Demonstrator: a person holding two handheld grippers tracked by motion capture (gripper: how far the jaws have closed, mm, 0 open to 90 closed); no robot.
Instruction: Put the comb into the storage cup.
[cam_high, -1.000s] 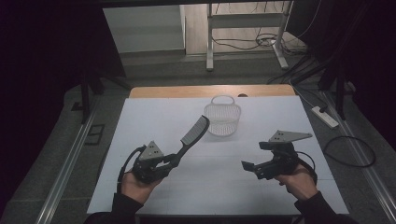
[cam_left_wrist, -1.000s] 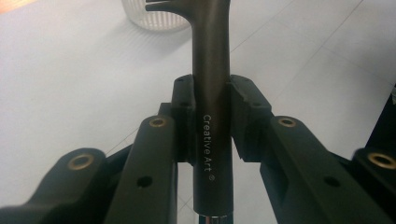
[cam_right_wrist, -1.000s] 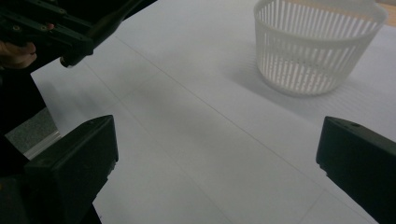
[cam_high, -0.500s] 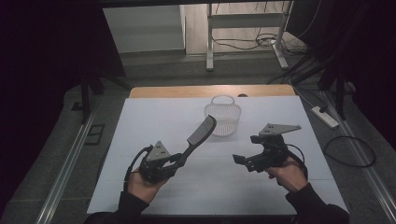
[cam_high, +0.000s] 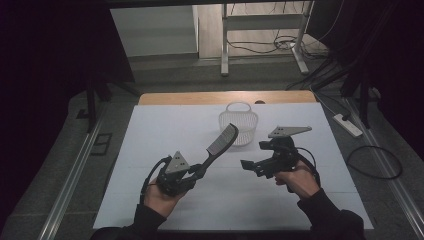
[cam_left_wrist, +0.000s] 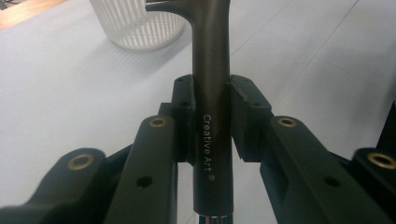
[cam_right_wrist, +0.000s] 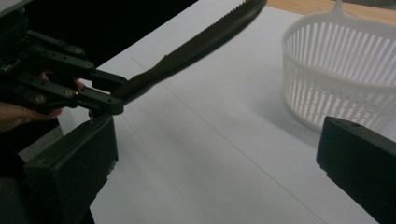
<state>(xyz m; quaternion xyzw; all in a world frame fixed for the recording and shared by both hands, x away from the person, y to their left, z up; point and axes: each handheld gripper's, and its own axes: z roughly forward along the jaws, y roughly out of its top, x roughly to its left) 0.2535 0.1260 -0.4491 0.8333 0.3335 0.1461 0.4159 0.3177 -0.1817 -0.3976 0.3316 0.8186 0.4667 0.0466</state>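
Dark plastic, the comb (cam_high: 220, 145) sits by its handle end in your left gripper (cam_high: 192, 172), raised over the white table (cam_high: 150, 150); from the high view its long axis slants up and away toward the white basket (cam_high: 239, 127), probably so you can drop it there. From the left gripper view, both pads press the handle (cam_left_wrist: 211, 93) firmly. From the right gripper view, your right gripper (cam_right_wrist: 219, 154) is wide open, empty, facing the toothed edge (cam_right_wrist: 219, 25).
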